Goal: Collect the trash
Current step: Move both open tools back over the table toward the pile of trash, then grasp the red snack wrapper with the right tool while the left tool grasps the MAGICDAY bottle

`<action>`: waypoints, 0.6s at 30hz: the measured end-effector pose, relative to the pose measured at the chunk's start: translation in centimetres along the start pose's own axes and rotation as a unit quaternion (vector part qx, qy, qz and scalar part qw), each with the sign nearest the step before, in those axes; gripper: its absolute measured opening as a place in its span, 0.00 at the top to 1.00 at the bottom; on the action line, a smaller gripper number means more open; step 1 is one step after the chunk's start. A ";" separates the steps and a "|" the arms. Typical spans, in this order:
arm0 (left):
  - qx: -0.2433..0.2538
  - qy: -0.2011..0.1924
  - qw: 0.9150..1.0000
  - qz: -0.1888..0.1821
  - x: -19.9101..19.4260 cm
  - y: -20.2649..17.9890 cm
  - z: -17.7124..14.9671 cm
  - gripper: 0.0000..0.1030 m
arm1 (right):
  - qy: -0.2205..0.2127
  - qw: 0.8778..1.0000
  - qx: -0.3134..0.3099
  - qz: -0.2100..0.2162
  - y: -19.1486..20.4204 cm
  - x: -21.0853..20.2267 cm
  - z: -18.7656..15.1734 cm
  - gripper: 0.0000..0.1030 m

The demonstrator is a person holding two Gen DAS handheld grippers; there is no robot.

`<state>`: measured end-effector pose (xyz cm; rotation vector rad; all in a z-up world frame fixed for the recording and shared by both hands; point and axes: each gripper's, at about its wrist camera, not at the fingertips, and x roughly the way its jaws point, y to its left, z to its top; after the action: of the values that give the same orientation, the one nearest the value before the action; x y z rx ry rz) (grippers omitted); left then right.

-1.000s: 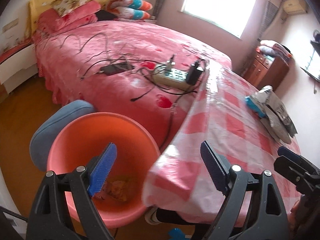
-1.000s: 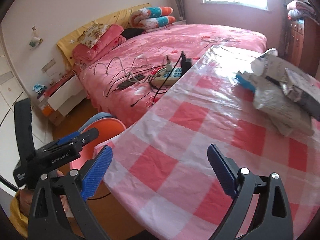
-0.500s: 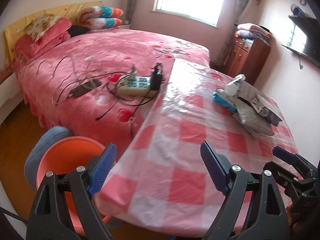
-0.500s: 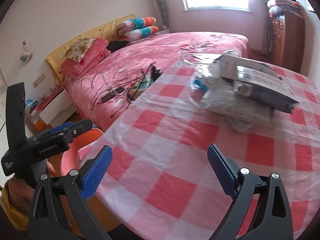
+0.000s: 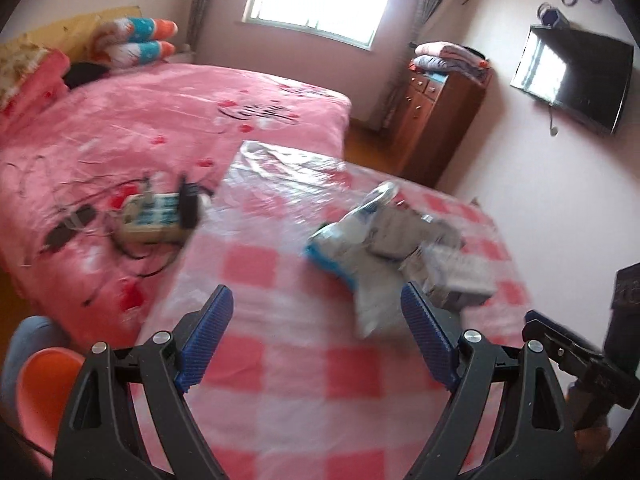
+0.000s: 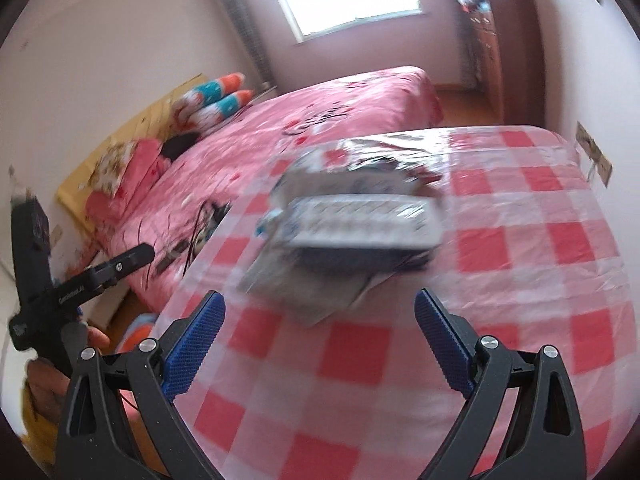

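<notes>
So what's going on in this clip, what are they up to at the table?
A person with a handheld gripper in each hand is collecting trash. A pile of crumpled wrappers lies on the pink checked tablecloth, untouched. The right gripper points at the pile with its jaws wide apart and empty. The left gripper is also open and empty, just short of the pile. An orange bin sits on the floor beside the table. The frames are blurred.
</notes>
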<state>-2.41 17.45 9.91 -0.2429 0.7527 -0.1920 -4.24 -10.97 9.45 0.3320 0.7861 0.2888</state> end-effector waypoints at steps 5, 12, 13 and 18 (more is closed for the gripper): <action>-0.015 0.016 0.999 -0.029 4.3 -2.1 3.0 0.16 | 0.002 0.999 0.045 0.006 -5.0 1.2 4.6 0.08; 0.011 0.043 0.998 -0.034 10.6 -5.1 6.0 0.16 | 0.039 0.994 0.098 0.035 -10.2 6.4 10.3 0.08; 0.013 0.048 0.998 -0.030 11.5 -5.2 6.4 0.16 | 0.040 0.994 0.092 0.033 -10.4 7.2 11.1 0.08; 0.018 0.073 0.997 -0.034 15.4 -5.4 7.5 0.17 | 0.051 0.997 0.048 0.032 -10.5 11.7 13.6 0.08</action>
<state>13.34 9.44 6.74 -0.2222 0.8867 -0.2901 14.91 -18.62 6.82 0.4354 0.8921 0.3308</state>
